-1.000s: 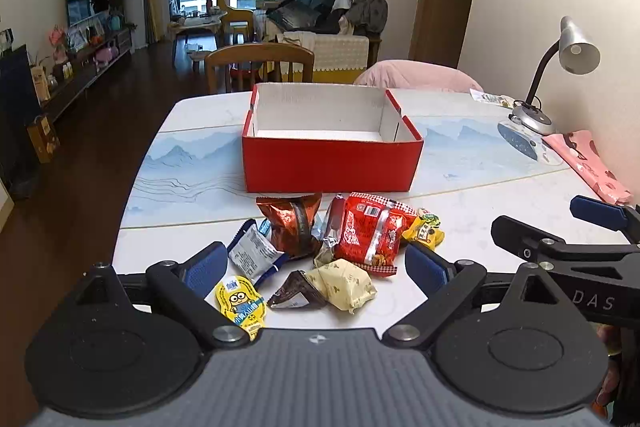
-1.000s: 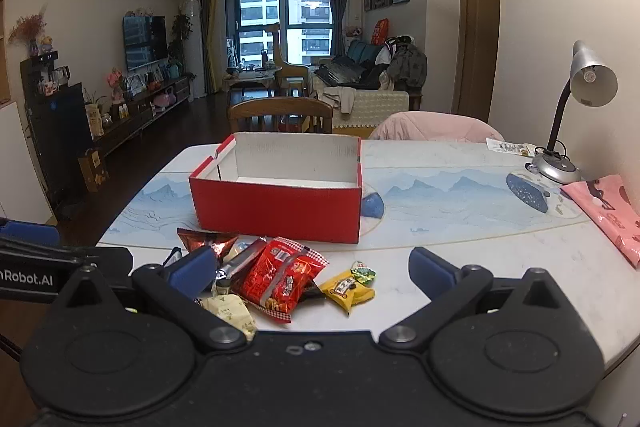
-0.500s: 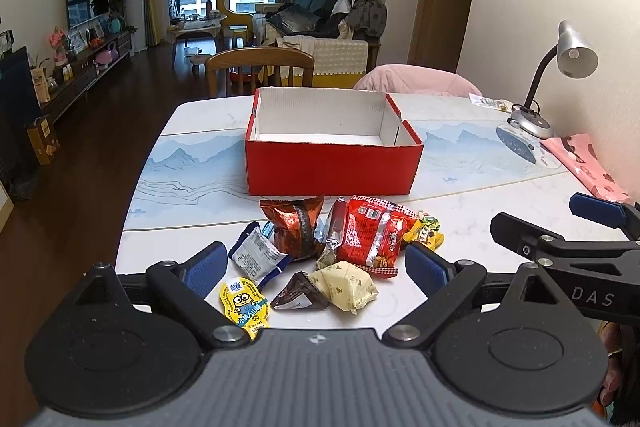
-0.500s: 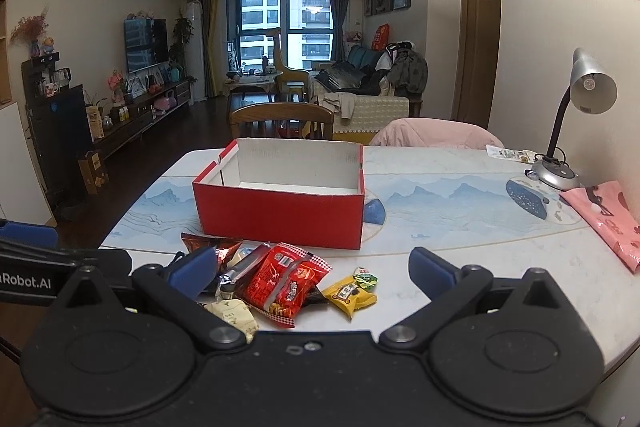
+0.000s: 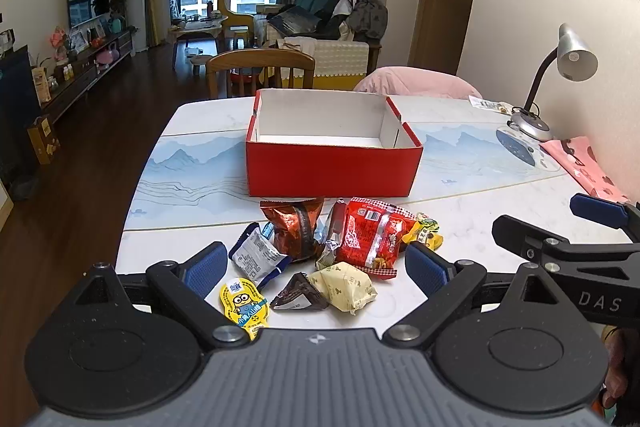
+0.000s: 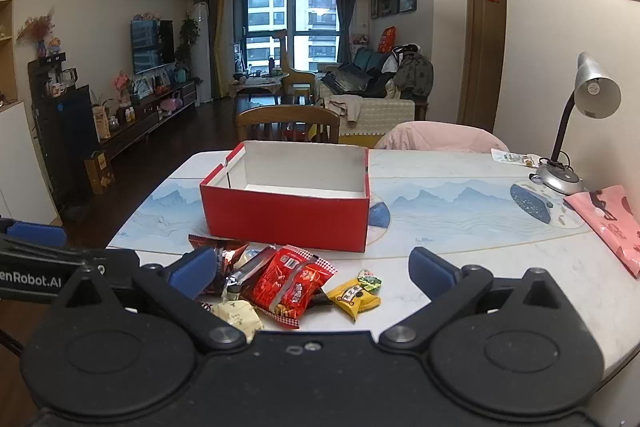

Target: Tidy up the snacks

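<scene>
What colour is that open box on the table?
The box is red outside and white inside, clearest in the left wrist view.

Left gripper (image 5: 316, 265) in matte black plastic, blue padded fingertips (image 5: 206, 267), silver pivot screws, ribbed grey housing along the frame bottom, right gripper (image 6: 312, 273) alike (black housing), white "DAS" and "enRobot.AI" lettering at frame edges.

Home: sofa (image 6: 372, 75), television (image 6: 152, 45), dining table (image 6: 460, 259)
</scene>
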`<act>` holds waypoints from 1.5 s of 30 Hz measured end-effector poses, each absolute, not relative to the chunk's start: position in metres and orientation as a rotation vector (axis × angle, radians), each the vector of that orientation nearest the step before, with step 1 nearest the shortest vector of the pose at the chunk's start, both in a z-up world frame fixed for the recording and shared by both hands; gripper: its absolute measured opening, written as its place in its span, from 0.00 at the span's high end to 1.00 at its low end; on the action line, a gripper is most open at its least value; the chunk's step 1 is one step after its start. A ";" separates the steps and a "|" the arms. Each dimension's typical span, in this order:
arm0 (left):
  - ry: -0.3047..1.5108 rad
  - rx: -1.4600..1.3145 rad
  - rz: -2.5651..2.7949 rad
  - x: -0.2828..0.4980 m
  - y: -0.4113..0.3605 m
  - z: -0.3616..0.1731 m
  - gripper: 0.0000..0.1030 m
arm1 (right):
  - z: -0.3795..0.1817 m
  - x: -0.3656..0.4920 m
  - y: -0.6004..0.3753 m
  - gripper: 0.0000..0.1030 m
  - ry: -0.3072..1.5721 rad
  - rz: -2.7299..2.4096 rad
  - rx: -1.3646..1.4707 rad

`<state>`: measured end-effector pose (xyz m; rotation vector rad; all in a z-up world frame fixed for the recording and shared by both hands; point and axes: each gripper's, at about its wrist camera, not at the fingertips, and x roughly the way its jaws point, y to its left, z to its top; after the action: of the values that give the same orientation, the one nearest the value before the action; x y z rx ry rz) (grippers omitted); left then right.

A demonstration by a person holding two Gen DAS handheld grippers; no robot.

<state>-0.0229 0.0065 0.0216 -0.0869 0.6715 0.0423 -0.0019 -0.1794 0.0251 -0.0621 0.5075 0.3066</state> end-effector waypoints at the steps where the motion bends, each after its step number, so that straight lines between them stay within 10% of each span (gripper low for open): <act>1: 0.673 -0.088 0.042 -0.023 0.006 0.021 0.07 | 0.025 -0.002 -0.179 0.00 0.505 0.308 -0.065; 45: 0.717 -0.126 0.048 -0.009 0.010 0.008 0.07 | 0.020 0.004 -0.178 0.00 0.481 0.395 -0.088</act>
<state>-0.0089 0.0103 0.0077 -0.1259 0.7167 0.0478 0.0039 -0.1776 0.0200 -0.0879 0.4815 0.3946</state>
